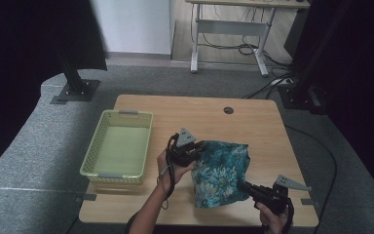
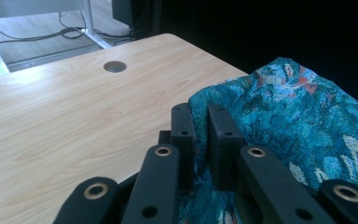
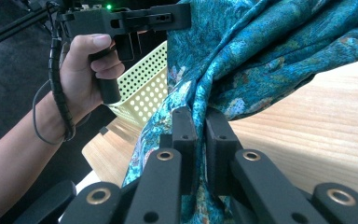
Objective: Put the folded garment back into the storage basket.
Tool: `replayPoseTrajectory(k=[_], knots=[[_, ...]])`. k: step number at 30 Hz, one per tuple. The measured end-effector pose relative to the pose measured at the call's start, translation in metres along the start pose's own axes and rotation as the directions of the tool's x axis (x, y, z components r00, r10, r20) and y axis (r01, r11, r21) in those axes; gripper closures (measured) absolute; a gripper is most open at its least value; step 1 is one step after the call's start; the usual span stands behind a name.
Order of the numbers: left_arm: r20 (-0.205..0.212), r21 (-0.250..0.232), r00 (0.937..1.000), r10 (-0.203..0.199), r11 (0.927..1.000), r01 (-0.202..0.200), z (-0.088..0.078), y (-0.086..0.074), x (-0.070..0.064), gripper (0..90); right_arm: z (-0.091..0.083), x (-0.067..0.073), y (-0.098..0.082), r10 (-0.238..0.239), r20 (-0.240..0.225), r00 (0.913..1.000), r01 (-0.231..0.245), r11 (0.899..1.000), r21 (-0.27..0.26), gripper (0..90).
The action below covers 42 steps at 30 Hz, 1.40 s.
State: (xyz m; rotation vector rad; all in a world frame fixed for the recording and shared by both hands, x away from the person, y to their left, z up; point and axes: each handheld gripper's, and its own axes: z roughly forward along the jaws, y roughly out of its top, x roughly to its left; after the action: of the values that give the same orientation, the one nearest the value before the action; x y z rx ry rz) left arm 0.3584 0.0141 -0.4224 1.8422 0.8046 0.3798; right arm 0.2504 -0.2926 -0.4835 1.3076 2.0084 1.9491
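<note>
Basket [image 1: 118, 146] of pale green perforated plastic, rectangular, bare inside, at table [image 1: 253, 122] left. Teal floral cloth [image 1: 221, 170], soft and creased, lifted just beside it over pale wood grain. Left gripper [image 2: 200, 140] and right gripper [image 3: 199, 140] each pinched on cloth edge. From right gripper view, left hand [image 3: 81, 70] before basket holes.

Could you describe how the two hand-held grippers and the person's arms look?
Both the left gripper and the right gripper are black, pistol-shaped, with flat bolted fingers showing brass rivets, and a grey triangular plate on top. A spiral-wrapped black cable trails from the left one. The forearms are bare, without sleeves.
</note>
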Motion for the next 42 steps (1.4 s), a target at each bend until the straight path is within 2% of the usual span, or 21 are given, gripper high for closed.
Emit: replayPoseTrajectory(k=[9,22,26,37,42], knots=[[-0.022,0.003,0.9998,0.002,1.0000,-0.002,-0.010,0.001,0.006,82.1,0.012,0.007,0.004,-0.013,-0.018,0.9998,0.013,1.000,-0.001,83.1],[-0.060,0.001,0.9982,0.008,1.0000,-0.008,-0.030,0.001,0.019,82.0,0.032,0.012,0.007,-0.003,-0.047,0.9989,0.003,1.000,-0.003,83.1],[-0.078,0.005,0.9965,0.029,0.9996,-0.028,-0.036,0.003,0.021,82.0,0.037,0.014,0.008,-0.002,-0.057,0.9984,0.002,1.000,-0.001,83.1],[-0.086,-0.012,0.9963,0.011,0.9999,-0.012,-0.049,0.002,0.030,82.0,0.049,0.024,0.015,-0.019,-0.072,0.9972,0.020,1.000,0.004,83.1],[-0.092,-0.016,0.9957,0.007,0.9998,-0.008,-0.054,0.001,0.034,82.0,0.055,0.027,0.016,-0.011,-0.084,0.9964,0.012,1.000,0.008,83.1]])
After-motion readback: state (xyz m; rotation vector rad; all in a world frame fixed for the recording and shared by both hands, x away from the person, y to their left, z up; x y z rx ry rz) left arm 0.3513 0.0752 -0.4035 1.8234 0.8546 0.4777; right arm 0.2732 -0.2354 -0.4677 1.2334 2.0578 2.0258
